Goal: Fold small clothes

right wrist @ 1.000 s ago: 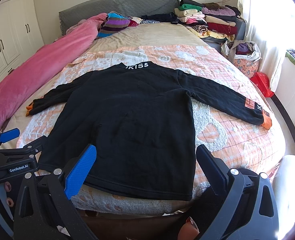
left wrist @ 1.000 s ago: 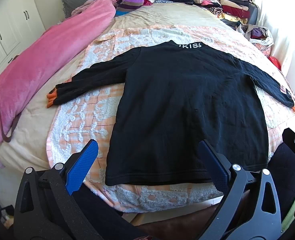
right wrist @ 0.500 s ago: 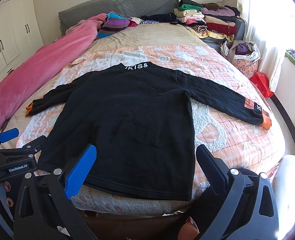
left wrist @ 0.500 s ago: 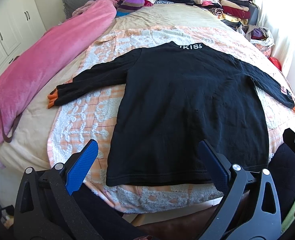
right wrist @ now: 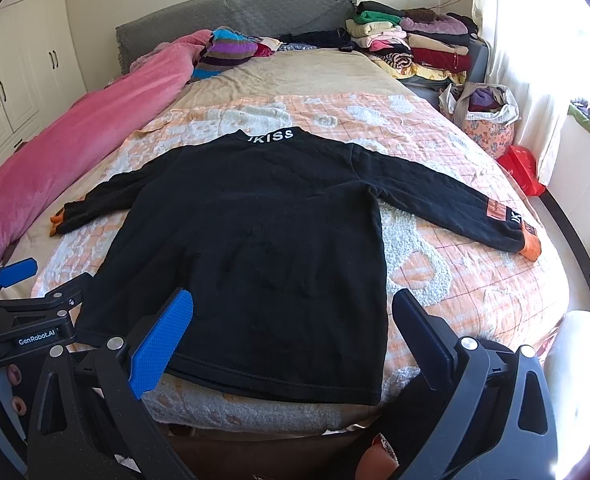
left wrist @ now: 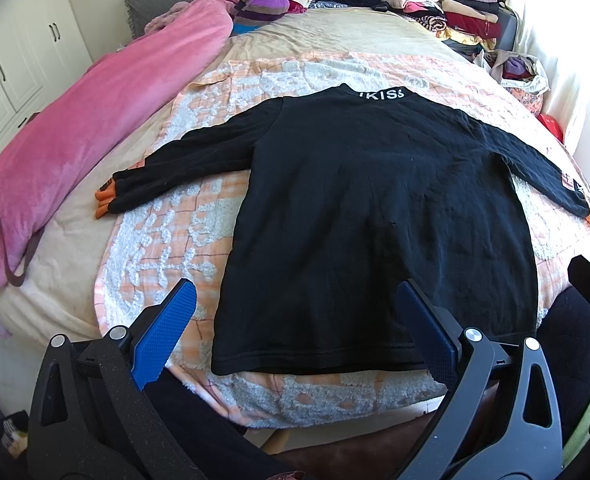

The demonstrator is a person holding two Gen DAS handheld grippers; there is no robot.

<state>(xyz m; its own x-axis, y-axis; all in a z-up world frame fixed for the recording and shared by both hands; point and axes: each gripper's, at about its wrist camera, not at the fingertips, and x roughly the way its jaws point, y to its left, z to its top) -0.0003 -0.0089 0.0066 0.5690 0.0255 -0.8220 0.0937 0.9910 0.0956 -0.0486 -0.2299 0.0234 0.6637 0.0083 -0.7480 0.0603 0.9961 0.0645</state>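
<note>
Zero folds so far: the black top lies flat, back up, on the orange blanket at the bed's foot edge, hem twd the grippers, collar twd the headboard. Both sleeves out wide, left cuff near the bed's left edge by the pink duvet, right cuff near the right edge. All folding is left, I'd say: sleeves in, then body.

Left gripper and right gripper both hover off the foot edge, jaws wide apart, holding nothing, not touching cloth.

Hidden: the top's front side, and the hem's mid part behind the pads. Sleeve patch too small to read. Folded stack at the far right corner, prob. done items but can't confirm.
</note>
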